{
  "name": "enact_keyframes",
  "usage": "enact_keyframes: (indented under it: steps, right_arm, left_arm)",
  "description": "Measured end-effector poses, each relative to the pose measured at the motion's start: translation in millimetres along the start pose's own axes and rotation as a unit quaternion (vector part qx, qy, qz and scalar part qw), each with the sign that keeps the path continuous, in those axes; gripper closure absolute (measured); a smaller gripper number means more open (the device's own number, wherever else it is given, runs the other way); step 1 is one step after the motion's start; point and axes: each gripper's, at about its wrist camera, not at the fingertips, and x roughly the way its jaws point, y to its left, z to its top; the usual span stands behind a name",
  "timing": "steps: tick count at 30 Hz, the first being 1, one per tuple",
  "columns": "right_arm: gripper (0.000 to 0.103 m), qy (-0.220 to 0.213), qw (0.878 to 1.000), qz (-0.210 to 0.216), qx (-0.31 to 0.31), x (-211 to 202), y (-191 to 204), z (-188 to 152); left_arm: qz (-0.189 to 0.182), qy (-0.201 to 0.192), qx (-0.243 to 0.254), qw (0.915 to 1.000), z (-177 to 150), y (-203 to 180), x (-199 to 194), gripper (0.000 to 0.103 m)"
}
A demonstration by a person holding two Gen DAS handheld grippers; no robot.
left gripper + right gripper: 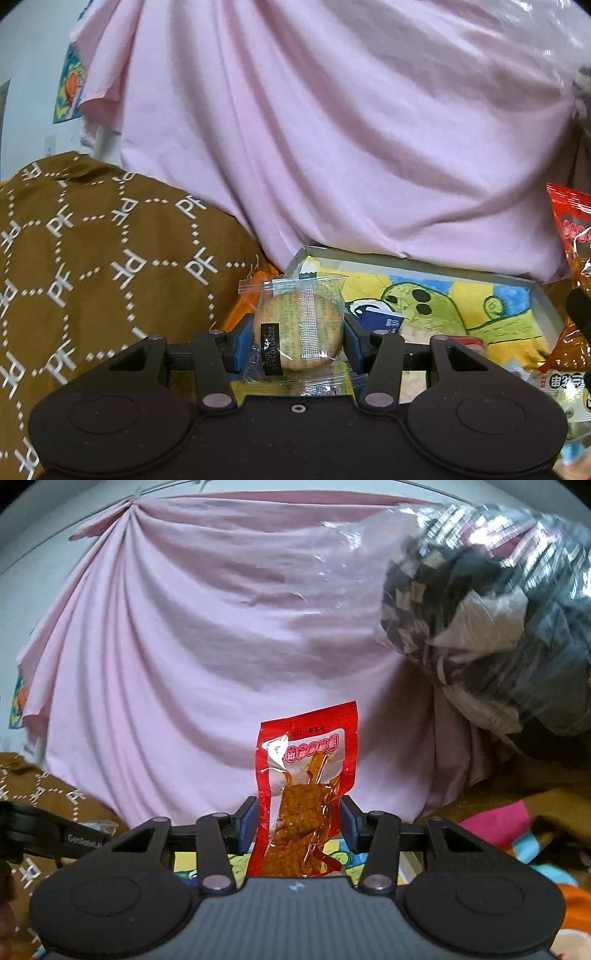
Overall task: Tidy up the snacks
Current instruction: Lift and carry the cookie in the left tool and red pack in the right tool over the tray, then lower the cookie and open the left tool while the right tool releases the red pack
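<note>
In the left wrist view my left gripper (298, 339) is shut on a round biscuit in a clear wrapper (301, 326), held upright above a tray with a cartoon picture (461, 291). A blue packet (380, 319) and other snack packs (561, 391) lie in that tray. In the right wrist view my right gripper (298, 827) is shut on a red packet of spicy strips (306, 794), which stands upright between the blue pads (248, 825). The same red packet (572, 251) shows at the right edge of the left wrist view.
A pink cloth (314, 129) hangs behind everything. A brown patterned fabric (92, 258) lies at the left. A clear plastic bag stuffed with dark clothing (491, 627) hangs at the upper right. Pink and blue fabric (498, 823) lies at the lower right. The left gripper's body (48, 836) enters at the left.
</note>
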Motion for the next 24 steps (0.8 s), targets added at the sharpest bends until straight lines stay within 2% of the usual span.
enact_keyframes:
  steps: [10,16,18,21,24]
  right_arm:
    - [0.051,0.033,0.998,0.016,0.044,30.3,-10.5,-25.8]
    - [0.049,0.081,0.994,0.039,0.068,54.5,-14.5,-41.6]
    - [0.048,0.093,0.991,0.046,0.083,61.4,-19.1,-46.7]
    - [0.048,0.12,0.987,0.049,0.094,70.4,-24.0,-51.4]
    - [0.046,0.123,0.986,0.052,0.1,69.5,-24.8,-54.3]
  left_arm:
    - [-0.003,0.007,0.037,0.9993,-11.1,-27.7,39.5,0.052]
    - [-0.014,0.032,0.056,0.9978,-23.8,-36.8,52.3,0.051]
    - [-0.01,0.028,0.064,0.9975,-27.4,-38.9,53.9,0.051]
    - [-0.006,0.027,0.064,0.9976,-28.9,-41.3,56.2,0.045]
    - [-0.001,0.033,0.046,0.9984,-29.6,-40.9,56.9,0.037]
